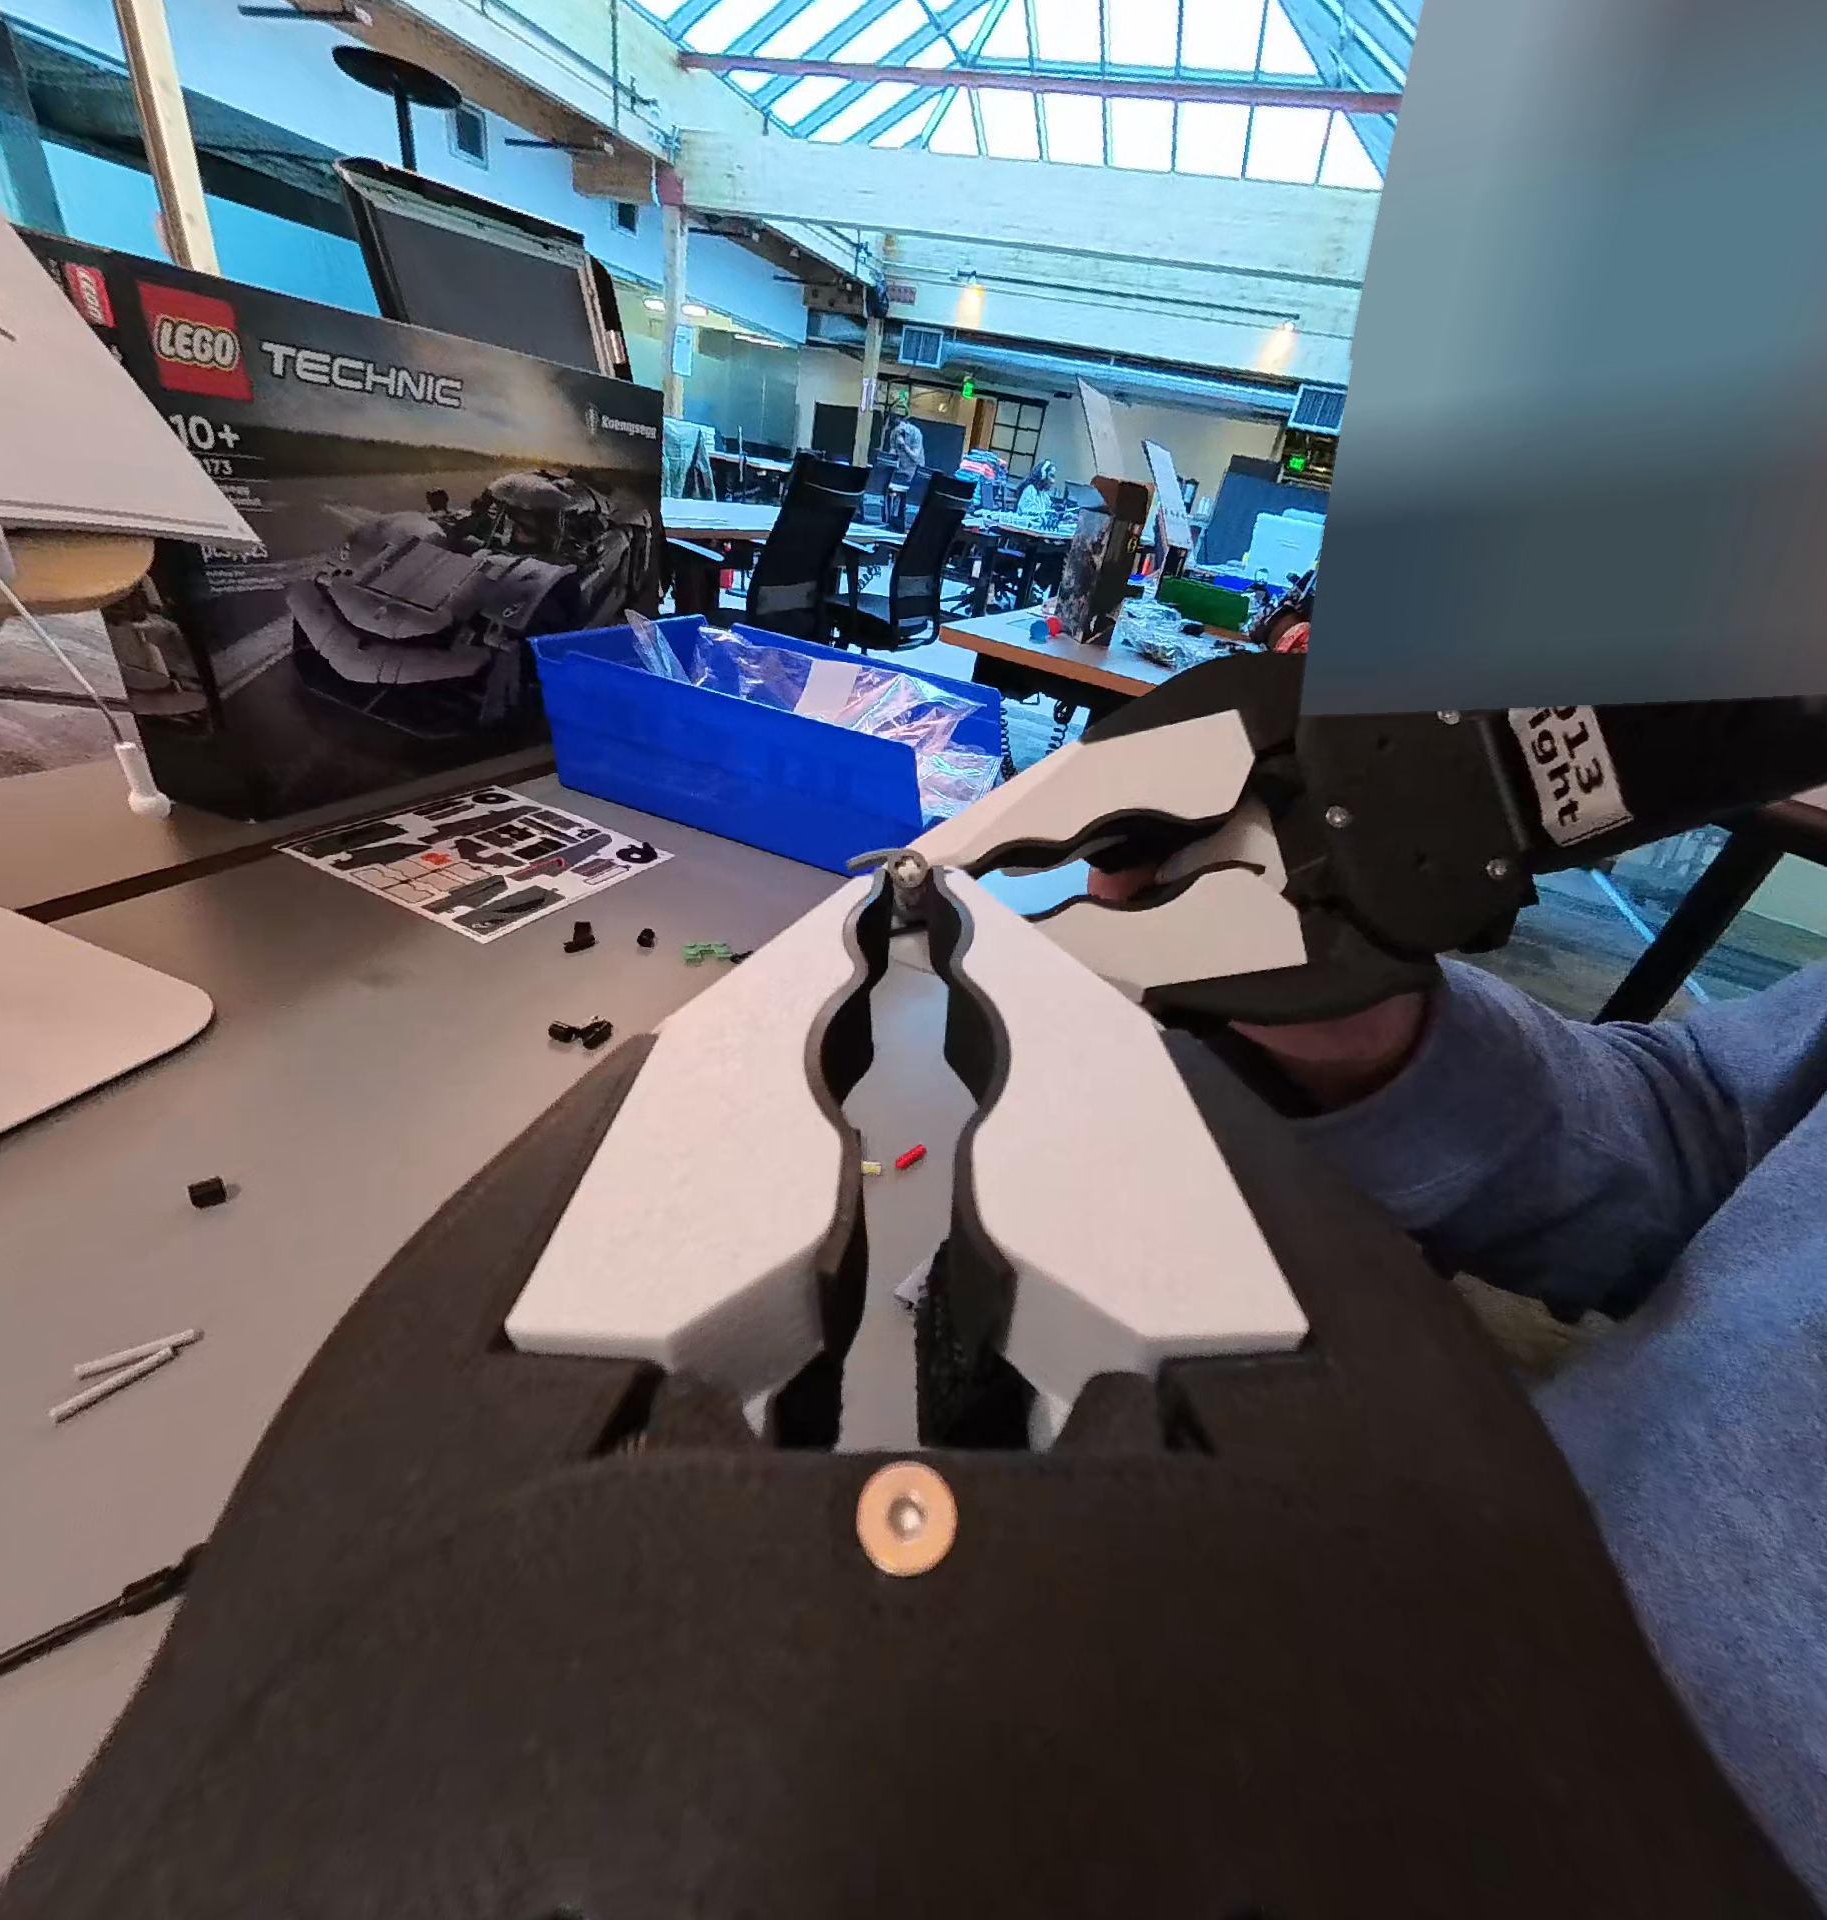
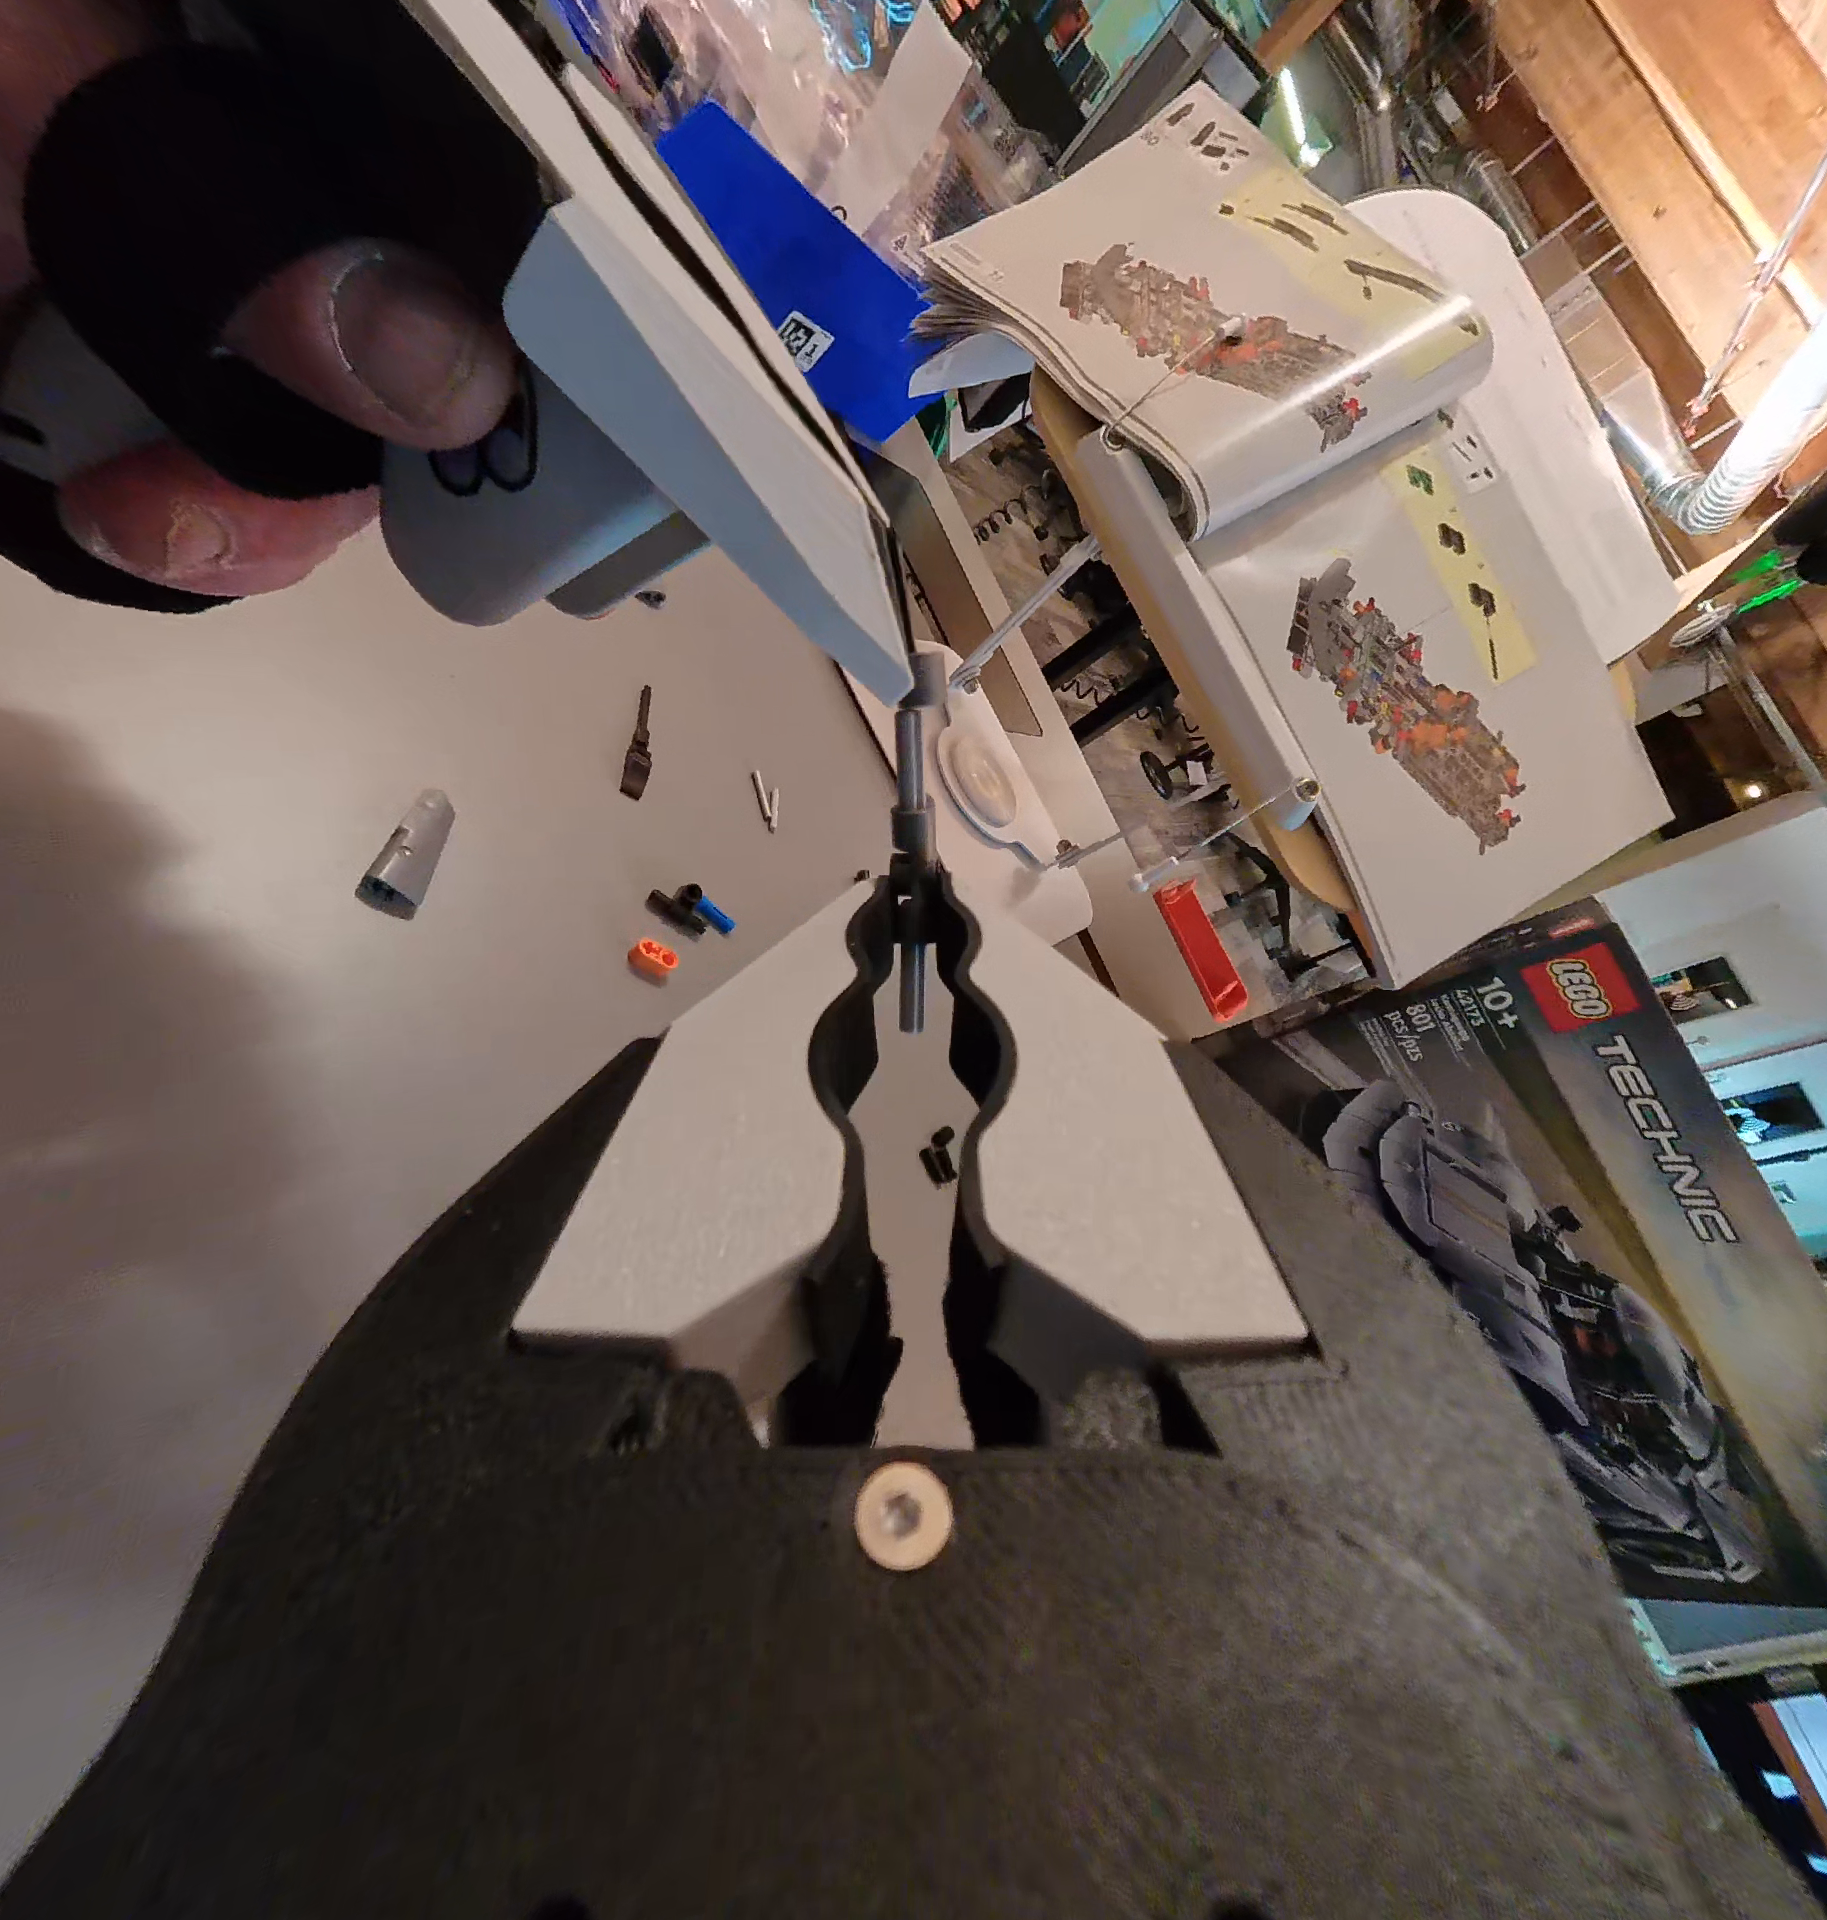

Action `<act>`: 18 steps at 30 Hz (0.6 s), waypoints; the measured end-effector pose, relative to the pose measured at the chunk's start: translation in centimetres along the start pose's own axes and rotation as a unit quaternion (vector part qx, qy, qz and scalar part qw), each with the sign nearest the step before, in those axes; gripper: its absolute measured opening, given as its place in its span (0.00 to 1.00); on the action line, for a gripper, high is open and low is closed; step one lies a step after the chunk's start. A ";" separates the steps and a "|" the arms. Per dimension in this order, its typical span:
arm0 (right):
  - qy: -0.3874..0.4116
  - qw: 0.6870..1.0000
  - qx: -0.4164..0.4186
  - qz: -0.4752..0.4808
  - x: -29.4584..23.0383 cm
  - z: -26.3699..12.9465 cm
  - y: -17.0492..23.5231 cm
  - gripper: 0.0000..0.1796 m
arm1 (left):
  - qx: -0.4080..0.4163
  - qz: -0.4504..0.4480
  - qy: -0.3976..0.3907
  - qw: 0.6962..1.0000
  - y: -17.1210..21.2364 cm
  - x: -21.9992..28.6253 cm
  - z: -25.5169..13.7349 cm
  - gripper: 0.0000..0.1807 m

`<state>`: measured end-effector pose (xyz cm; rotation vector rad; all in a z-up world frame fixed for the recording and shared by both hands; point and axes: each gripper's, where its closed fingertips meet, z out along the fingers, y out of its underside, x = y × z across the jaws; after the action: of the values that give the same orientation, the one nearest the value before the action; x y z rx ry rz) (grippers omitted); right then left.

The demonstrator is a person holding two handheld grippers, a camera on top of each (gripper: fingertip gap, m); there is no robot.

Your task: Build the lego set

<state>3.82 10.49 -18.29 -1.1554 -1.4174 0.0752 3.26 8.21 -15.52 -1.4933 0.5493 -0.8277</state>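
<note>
My right gripper (image 2: 909, 904) pinches a grey axle (image 2: 910, 790) near its middle, its long axis running straight out along my fingers, above the table (image 2: 265, 727). My left gripper (image 1: 904, 883) closes on the far end, probably a small bush (image 1: 909, 871); blur hides it.

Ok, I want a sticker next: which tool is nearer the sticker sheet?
Left, narrowly. The sticker sheet lies on the table ahead-left of the left tool; the right tool comes in from the right, its body farther off. Both tips meet on the grey axle.
</note>
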 end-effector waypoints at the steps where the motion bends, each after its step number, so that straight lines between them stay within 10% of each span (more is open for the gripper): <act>1: 0.002 1.000 -0.002 -0.004 0.0 0.0 0.1 0.03 | -0.002 0.000 0.000 1.000 0.0 0.0 0.0 0.02; 18: -0.014 1.000 -0.005 0.017 0.4 0.3 0.1 0.03 | -0.020 0.058 -0.016 0.998 -0.1 -0.4 0.3 0.02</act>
<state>3.79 10.96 -18.16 -1.1902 -1.4251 0.1090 3.28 8.70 -15.46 -1.4945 0.6250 -0.7047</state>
